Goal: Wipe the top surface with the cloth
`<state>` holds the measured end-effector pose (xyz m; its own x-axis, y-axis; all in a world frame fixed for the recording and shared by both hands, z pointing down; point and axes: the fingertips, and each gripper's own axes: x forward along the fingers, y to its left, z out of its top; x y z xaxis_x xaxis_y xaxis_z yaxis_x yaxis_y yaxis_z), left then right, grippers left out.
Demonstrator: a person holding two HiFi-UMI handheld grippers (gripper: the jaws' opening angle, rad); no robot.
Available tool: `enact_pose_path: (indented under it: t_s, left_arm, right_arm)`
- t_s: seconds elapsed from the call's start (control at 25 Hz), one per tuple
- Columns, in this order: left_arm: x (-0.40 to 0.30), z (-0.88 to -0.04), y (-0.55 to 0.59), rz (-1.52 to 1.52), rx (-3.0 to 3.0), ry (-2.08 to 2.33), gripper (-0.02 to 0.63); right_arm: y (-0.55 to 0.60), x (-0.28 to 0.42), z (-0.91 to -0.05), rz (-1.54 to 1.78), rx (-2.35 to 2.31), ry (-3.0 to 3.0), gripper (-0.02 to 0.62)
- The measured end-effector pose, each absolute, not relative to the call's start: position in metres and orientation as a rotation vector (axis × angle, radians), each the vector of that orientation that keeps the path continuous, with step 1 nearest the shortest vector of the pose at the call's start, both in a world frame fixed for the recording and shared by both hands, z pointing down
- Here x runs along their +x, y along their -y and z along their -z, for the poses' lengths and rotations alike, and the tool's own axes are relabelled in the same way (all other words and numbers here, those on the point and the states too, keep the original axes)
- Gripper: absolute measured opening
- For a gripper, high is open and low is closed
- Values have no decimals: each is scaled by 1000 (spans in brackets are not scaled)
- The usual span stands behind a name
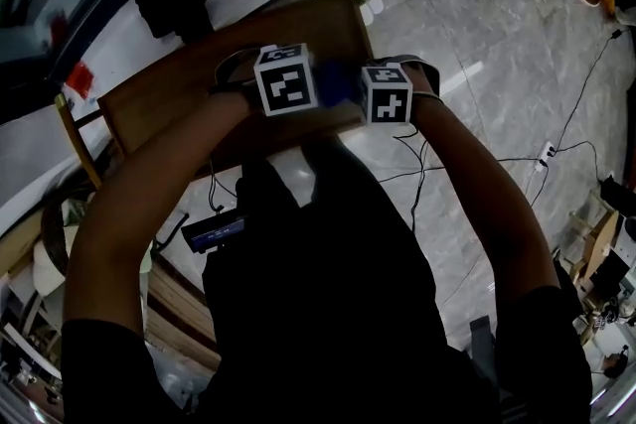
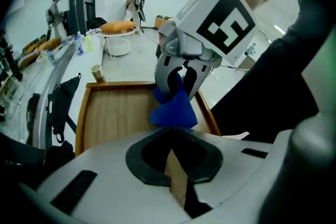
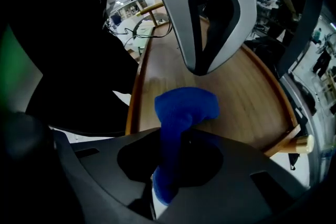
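Tip for wiping: keep the left gripper, pinched shut on nothing, up off the wooden table top. Hold the blue cloth tight in the shut right gripper, just over its near edge. Press flat, then rub slowly across.

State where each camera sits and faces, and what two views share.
Head view: on the person's head, steeply down at the rimmed wooden tabletop; both forearms show.
Left gripper view: on the left gripper, along its closed jaws toward the right gripper holding the crumpled blue cloth.
Right gripper view: on the right gripper, its jaws clamping the cloth, facing the left gripper.
Shared by gripper views: cloth, tabletop.
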<state>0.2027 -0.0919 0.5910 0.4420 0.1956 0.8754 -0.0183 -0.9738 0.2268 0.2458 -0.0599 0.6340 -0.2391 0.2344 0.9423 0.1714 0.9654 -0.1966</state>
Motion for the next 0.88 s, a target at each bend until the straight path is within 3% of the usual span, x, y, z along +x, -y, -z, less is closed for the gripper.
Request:
enact_pose_path:
  t_s: [0.68, 0.88]
  left_arm:
    - [187, -589, 34, -1559, 2394, -92, 11]
    - [153, -537, 68, -1501, 2432, 167, 11]
  right_arm:
    - [7, 260, -638, -308, -565, 1708, 66]
    - [52, 186, -558, -476, -459, 2109, 66]
